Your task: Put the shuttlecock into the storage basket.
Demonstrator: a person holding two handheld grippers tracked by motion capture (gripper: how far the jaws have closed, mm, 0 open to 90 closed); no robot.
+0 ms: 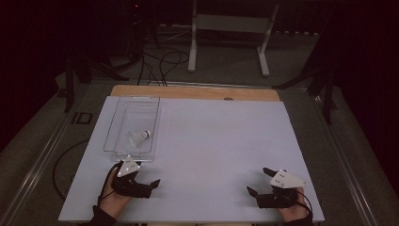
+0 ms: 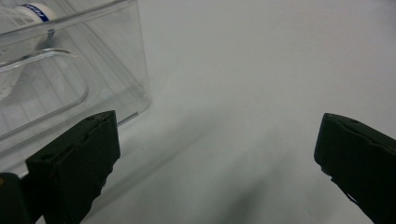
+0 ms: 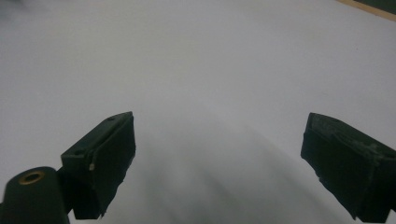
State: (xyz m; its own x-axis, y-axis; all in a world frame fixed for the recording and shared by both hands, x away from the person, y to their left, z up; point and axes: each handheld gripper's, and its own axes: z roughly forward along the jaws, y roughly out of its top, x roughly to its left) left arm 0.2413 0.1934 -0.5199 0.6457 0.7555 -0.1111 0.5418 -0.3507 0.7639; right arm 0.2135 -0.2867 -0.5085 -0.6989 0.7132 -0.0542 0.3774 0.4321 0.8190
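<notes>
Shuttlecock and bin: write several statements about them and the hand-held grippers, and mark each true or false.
1. The shuttlecock lies inside the clear bin. True.
2. The left hand-held gripper grips the shuttlecock. False: its jaws stand open and hold nothing, near the bin's front wall.
3. The right hand-held gripper is open over the bare table. True.
4. The bin sits at the table's right side. False: it sits at the left, toward the far edge.
</notes>
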